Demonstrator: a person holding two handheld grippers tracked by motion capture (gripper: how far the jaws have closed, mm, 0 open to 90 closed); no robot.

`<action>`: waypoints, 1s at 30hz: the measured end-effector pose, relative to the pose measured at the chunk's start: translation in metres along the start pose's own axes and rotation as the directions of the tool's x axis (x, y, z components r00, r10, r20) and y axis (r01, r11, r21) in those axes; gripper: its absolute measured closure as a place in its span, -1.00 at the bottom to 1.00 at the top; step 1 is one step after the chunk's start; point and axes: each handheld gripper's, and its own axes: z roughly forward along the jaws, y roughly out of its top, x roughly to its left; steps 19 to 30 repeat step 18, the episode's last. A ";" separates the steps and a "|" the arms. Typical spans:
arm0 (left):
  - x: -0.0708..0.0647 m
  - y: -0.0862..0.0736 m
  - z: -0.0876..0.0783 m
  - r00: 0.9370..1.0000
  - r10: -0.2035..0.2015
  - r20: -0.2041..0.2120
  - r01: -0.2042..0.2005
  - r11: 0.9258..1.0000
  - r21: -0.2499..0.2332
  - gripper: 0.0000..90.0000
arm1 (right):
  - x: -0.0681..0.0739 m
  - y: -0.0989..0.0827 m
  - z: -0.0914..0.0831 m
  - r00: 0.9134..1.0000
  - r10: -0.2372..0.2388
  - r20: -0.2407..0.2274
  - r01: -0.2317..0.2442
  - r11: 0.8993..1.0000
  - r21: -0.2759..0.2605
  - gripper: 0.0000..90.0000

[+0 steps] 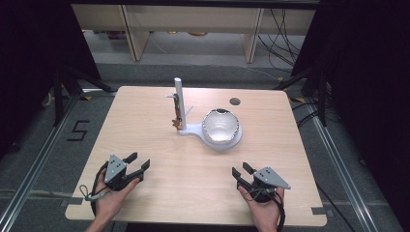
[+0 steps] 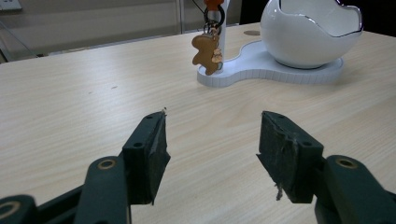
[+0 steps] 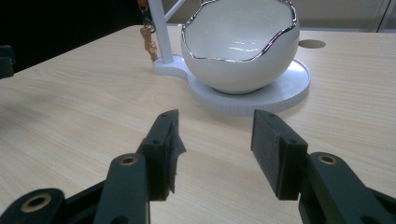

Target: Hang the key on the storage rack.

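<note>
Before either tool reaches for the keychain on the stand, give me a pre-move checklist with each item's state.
1. Left tool open with nothing between the jaws: ok.
2. Right tool open with nothing between the jaws: ok.
3. Keychain hanging on the stand's post: ok.
4. Table bare between the tools and the stand: ok.
5. Bowl seated upright on the stand's base: ok.
6. How the keychain's ring is hooked on: cannot tell.

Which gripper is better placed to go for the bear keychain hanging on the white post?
Left, probably. The left gripper is open and faces the bear keychain with bare table between. From the right gripper, also open, the white bowl stands in front.
</note>
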 end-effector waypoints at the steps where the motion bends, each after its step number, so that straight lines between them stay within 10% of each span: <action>1: 0.001 -0.003 -0.001 1.000 -0.003 -0.014 0.003 1.000 -0.010 -0.09 | 0.000 0.000 0.000 1.000 -0.004 0.003 0.004 1.000 -0.002 0.17; 30: 0.002 -0.014 0.000 0.999 -0.021 -0.026 0.022 1.000 0.004 -0.13 | -0.001 -0.007 0.001 1.000 0.023 -0.006 -0.023 0.999 0.022 0.15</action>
